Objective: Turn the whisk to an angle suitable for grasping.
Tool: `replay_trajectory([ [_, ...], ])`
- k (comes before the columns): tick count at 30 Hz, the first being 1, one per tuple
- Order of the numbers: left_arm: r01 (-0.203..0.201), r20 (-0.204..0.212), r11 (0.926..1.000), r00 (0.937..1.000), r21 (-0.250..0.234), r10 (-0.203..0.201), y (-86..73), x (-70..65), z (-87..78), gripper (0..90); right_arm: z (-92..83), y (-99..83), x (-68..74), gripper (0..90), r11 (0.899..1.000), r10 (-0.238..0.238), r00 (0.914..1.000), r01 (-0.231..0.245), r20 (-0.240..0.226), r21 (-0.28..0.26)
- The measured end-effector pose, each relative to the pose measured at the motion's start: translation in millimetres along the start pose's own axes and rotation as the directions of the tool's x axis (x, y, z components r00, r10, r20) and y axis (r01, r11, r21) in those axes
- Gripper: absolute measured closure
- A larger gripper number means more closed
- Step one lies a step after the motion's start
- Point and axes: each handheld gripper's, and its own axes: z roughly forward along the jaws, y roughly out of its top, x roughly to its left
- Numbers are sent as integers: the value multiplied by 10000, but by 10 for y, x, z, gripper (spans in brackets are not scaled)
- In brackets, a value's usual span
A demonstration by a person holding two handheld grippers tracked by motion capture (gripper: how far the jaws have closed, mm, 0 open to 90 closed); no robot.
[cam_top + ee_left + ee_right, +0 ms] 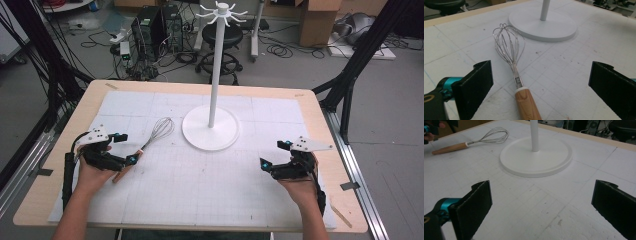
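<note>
The left hand-held gripper (120, 148) is black, with teal fittings at the jaw roots and a pale grey three-cornered plate on top bearing small dark dots. A black cable trails from it along the bare forearm. The right hand-held gripper (275, 154) is built the same: black frame, teal accents, grey three-cornered plate, black cable along the forearm. In the gripper views the jaws are flat black blocks with a rough, matte face, each on a teal mount. No sleeves cover the forearms; the hands (92, 172) are bare.
</note>
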Motion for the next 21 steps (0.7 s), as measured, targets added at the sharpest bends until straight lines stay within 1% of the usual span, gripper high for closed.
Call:
replay_trajectory([
  [3,20,36,9999,10000,98,-20,-8,-3,11,62,-8,1,1,20,10000,-21,10000,21,73,7],
  [5,-129,19,9997,9999,213,129,-9,-31,13,62,-16,6,5,20,10000,-43,9999,43,121,4],
  [7,-178,54,9996,9998,202,177,-8,-38,4,62,-15,14,4,20,10000,-57,9999,56,142,58],
  [8,-137,78,9998,9999,140,136,-7,-42,-19,62,-17,26,11,20,9999,-84,9996,83,258,62],
  [9,-137,78,9998,9999,140,136,-7,-42,-19,62,-17,26,11,20,9999,-84,9996,83,258,62],
  [10,-63,25,10000,10000,44,63,-8,-31,-49,62,-11,24,27,20,9998,-136,9995,132,268,175],
  [12,34,-53,10000,10000,7,-34,-11,-11,-67,62,-6,25,30,20,9995,-211,9991,202,366,252],
  [13,85,-89,10000,9999,-24,-85,-11,-4,-71,62,-7,28,29,20,9996,-144,9994,136,327,247],
  [18,123,-199,9999,9997,3,-122,-6,1,-78,63,-5,30,28,20,9994,-184,9990,172,397,294],
  [20,90,-265,10000,9996,9,-89,-5,1,-75,78,5,28,33,20,9993,-193,9990,179,404,342],
  [21,111,-222,9999,9997,3,-111,-9,5,-72,130,16,28,45,20,9990,-220,9990,204,391,400],
])
